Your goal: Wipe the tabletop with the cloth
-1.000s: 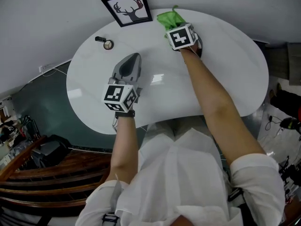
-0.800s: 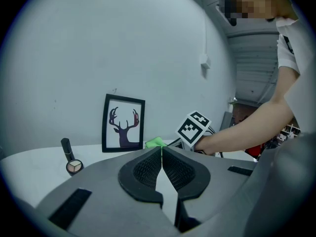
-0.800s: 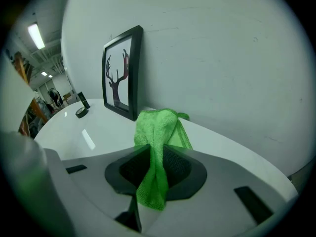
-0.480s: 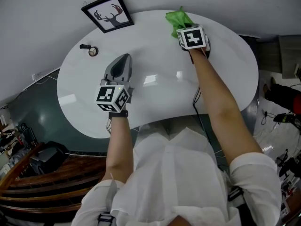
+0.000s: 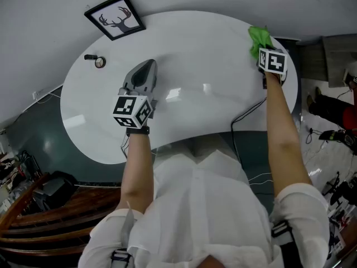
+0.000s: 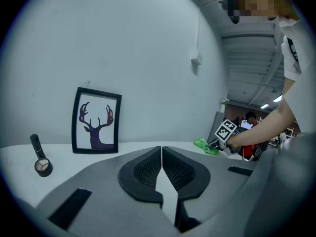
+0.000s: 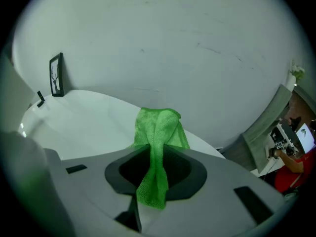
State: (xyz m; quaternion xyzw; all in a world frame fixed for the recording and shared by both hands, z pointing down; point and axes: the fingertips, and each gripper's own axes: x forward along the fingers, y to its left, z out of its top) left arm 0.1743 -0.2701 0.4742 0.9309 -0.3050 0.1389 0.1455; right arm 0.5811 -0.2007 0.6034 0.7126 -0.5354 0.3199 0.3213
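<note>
Showing black-and-white square markers, the cubes on your two grippers carry the only crisp print here. The framed picture (image 5: 114, 17) leaning against the wall at the bench's far left edge holds a dark antlered deer head and has a black frame. Any lettering on the small round case (image 5: 100, 62) and the dark tube beside it is too small to make out.

Your right arm (image 5: 281, 133) is stretched almost straight toward the far right edge of the white oval bench (image 5: 195, 43). There the right gripper (image 5: 262, 48) has its fingers clamped on the green cloth (image 5: 257, 38). One bunched strip hangs back between the fingers, and the rest fans out ahead onto the bench close to the wall.

Your left arm (image 5: 136, 161) is bent and reaches a shorter way, with the left gripper (image 5: 149, 65) low over the left-middle of the bench, well apart from the cloth. It points toward the wall to the right of the picture. Its fingers are pressed together, and nothing is held between them.
</note>
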